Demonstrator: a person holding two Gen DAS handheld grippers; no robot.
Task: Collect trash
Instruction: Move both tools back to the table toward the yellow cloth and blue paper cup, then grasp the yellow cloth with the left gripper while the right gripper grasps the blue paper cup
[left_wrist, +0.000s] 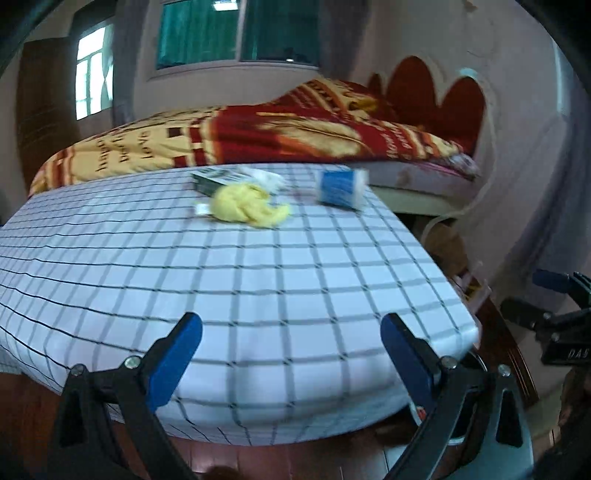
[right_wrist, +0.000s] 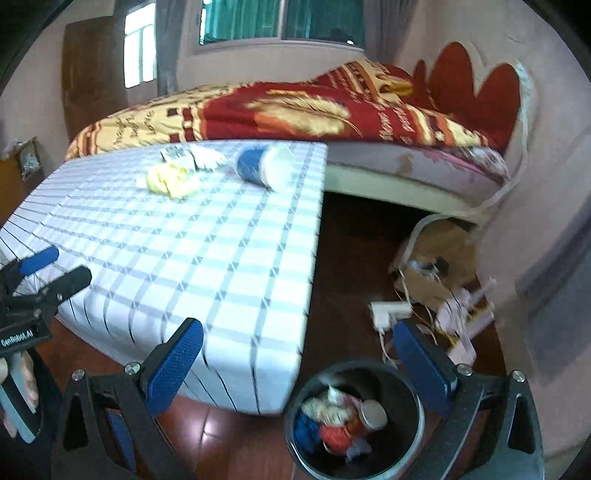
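Centrally, a table (left_wrist: 236, 280) covered in a white checked cloth fills both views, with a bed (left_wrist: 258, 136) under a red and yellow blanket behind it. Left gripper (left_wrist: 291, 332): jaws wide apart and holding nothing, poised over the near edge of the table. Right gripper (right_wrist: 299, 339): jaws likewise wide apart and holding nothing, positioned above the table's corner and a dark round bin (right_wrist: 356, 421) on the wooden floor. The bin stands just beside that corner and already contains crumpled red, blue and white rubbish and a can. Trash remaining at the far end of the table: a crumpled yellow wrapper (left_wrist: 249, 207), a small green box (left_wrist: 216, 180) touching white paper (left_wrist: 269, 180), and a blue and white cup (left_wrist: 343, 187) lying on its side, slightly apart from the rest.
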